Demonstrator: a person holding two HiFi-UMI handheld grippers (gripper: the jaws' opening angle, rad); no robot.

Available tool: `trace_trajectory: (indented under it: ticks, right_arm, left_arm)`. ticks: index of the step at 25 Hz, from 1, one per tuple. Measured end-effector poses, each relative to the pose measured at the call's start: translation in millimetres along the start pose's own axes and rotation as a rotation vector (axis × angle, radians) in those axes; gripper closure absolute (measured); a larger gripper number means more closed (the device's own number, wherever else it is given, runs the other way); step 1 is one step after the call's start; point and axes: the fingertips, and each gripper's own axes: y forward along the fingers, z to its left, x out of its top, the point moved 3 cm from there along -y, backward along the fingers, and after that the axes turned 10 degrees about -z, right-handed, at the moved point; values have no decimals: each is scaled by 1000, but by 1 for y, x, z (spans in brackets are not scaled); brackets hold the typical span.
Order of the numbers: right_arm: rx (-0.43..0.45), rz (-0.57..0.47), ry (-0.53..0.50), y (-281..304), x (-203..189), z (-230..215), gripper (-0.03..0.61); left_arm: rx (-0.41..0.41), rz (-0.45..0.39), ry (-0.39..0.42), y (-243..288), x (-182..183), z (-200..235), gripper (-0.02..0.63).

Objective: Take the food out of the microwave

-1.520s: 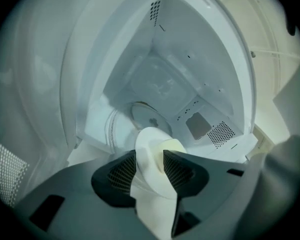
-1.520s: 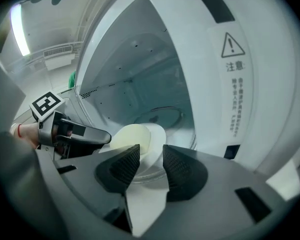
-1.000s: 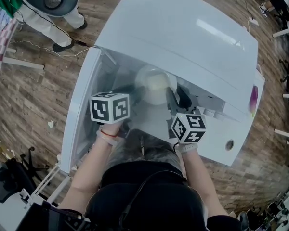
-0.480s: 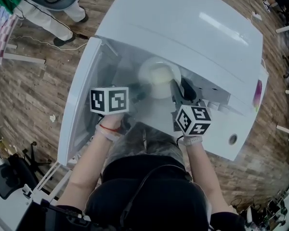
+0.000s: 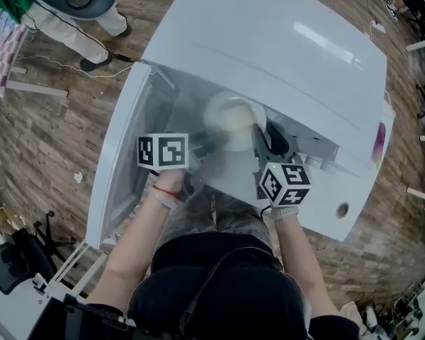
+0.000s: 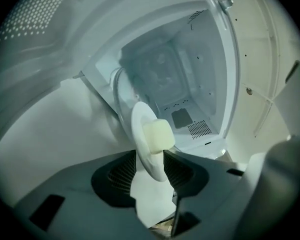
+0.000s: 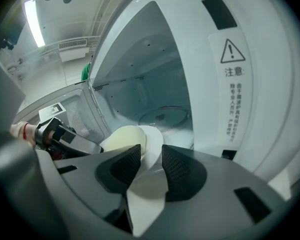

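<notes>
White plate (image 6: 140, 129) carrying a pale yellow block of food (image 6: 159, 136) is at the mouth of the open microwave (image 5: 269, 41), whose door (image 5: 120, 161) is swung wide. The left claw (image 6: 151, 170) grips the plate's rim, a pad on each face. The right claw (image 7: 151, 166) is closing on the opposite rim, which lies between its pads but is not yet clearly pinched. A glass turntable (image 7: 165, 116) shows behind.
</notes>
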Motion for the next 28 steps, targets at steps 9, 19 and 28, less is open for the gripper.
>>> trace_trajectory:
  ticks: [9,19,28]
  right_arm:
    - [8,1,5,-3,1,-1,440]
    - [12,-16,28,-18,3,0,440]
    - [-5,-1,162,-40,-8,2,440]
  left_arm:
    - [-33,-17,-59,-2,-7,-1,543]
    - [-107,-147,-291,-8,-6,3,571]
    - [-164,-210,-322,-13,-6,2,578]
